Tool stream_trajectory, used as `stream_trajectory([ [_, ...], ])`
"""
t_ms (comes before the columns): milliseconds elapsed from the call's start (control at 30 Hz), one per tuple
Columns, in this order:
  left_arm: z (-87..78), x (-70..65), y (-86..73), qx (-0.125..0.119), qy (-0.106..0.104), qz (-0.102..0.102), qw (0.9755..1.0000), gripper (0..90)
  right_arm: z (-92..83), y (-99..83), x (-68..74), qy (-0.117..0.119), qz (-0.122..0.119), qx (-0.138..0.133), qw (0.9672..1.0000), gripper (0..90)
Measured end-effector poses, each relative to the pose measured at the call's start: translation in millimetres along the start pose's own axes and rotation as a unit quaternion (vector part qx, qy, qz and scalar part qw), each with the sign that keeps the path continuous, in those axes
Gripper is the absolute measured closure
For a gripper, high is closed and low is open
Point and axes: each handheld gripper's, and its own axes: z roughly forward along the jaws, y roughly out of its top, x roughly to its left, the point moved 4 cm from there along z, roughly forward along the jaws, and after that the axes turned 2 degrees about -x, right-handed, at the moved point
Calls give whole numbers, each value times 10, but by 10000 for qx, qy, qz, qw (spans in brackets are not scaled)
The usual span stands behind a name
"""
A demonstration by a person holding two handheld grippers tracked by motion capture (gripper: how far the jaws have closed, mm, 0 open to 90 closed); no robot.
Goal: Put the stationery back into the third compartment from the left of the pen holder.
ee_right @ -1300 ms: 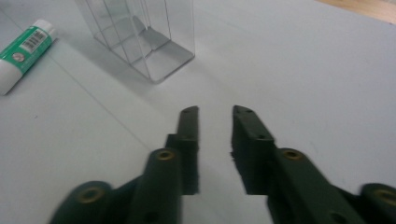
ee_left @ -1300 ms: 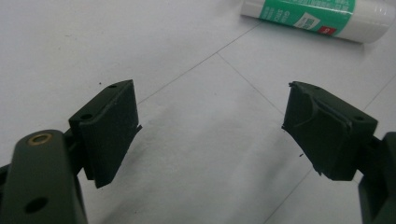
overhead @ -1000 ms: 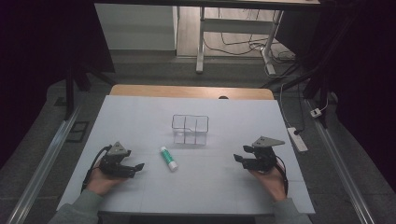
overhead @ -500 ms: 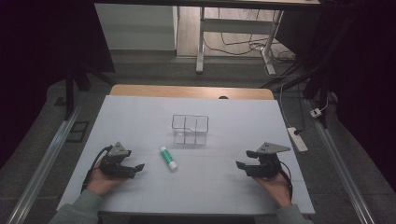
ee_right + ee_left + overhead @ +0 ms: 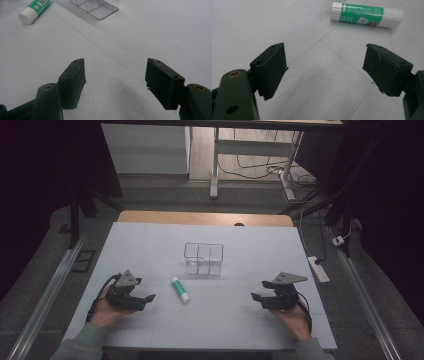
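**Resting both grippers on the desk, glue stick untouched between them**

Lying on the white desk, the green-and-white glue stick sits left of centre, just near of the clear plastic organiser and apart from it. Its white cap end points toward the near side in the high view. In the left gripper view the same stick lies flat beyond the fingers, well clear of both pads.

The left gripper is held in the person's left hand at the near left of the desk, pointing right toward the stick without reaching it. Its fingers stand wide apart, and bare desk shows between them.

The right gripper is held in the right hand at the near right, pointing left, well apart from the stick and the organiser. Its fingers have just been opening and now stand wide, with bare desk surface between them. In the right gripper view the stick shows at the far left and a corner of the organiser at the far edge.

The organiser stands upright near the middle of the desk, its compartments clear to the desk.
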Motion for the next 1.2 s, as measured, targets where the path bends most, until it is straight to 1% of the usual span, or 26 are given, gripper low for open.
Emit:
stream_trajectory([
  [67, -2, -24, 49, 97, -13, 143, 9998, 184, 10, 4, 0, 5, -38, 5, 10000, 322],
  [100, -4, -37, 78, 106, -29, 217, 9997, 184, 10, 4, 0, 5, -38, 5, 10000, 322],
  [300, -35, -63, 274, 39, -286, 599, 9978, 201, 11, 9, 1, -4, -71, 33, 10000, 321],
  [400, -16, -55, 362, 142, -333, 816, 9960, 203, 12, 11, 5, 42, -21, -7, 10000, 318],
  [500, 15, -55, 461, 200, -530, 1037, 9930, 202, 12, 7, 6, 73, 19, 10, 10000, 314],
  [533, 31, -56, 492, 207, -632, 1099, 9917, 202, 5, 3, 8, 100, 59, 15, 9999, 312],
  [567, 44, -48, 520, 277, -713, 1241, 9893, 202, -1, 3, 10, 101, 69, 1, 9999, 312],
  [633, 81, -47, 571, 302, -887, 1383, 9860, 203, -10, 3, 11, 75, 76, 1, 9999, 312],
  [700, 106, -38, 612, 258, -1037, 1443, 9838, 217, -17, 1, 14, 102, 113, -42, 9999, 311],
  [767, 127, -38, 636, 204, -1116, 1508, 9820, 248, -14, -9, 7, 77, 130, -16, 9999, 310],
  [833, 151, -44, 643, 181, -1217, 1558, 9801, 254, -11, -12, 5, 77, 128, -2, 9999, 309],
  [933, 179, -70, 650, 230, -1355, 1730, 9753, 260, -6, -14, 4, 59, 108, 28, 9999, 308],
  [1000, 190, -104, 667, 340, -1444, 1894, 9706, 256, -5, -13, 6, 51, 102, 31, 9999, 308],
  [1067, 192, -139, 708, 461, -1462, 2134, 9648, 249, -3, -13, 4, 46, 92, 37, 9999, 308],
  [1100, 192, -155, 736, 491, -1474, 2222, 9625, 241, -2, -11, 0, 37, 90, 27, 9999, 308],
  [1133, 195, -166, 767, 525, -1485, 2333, 9596, 239, -4, -9, -3, 27, 91, 20, 10000, 307],
  [1200, 211, -181, 829, 544, -1513, 2492, 9550, 240, -5, -7, -5, 30, 105, 1, 9999, 307],
])
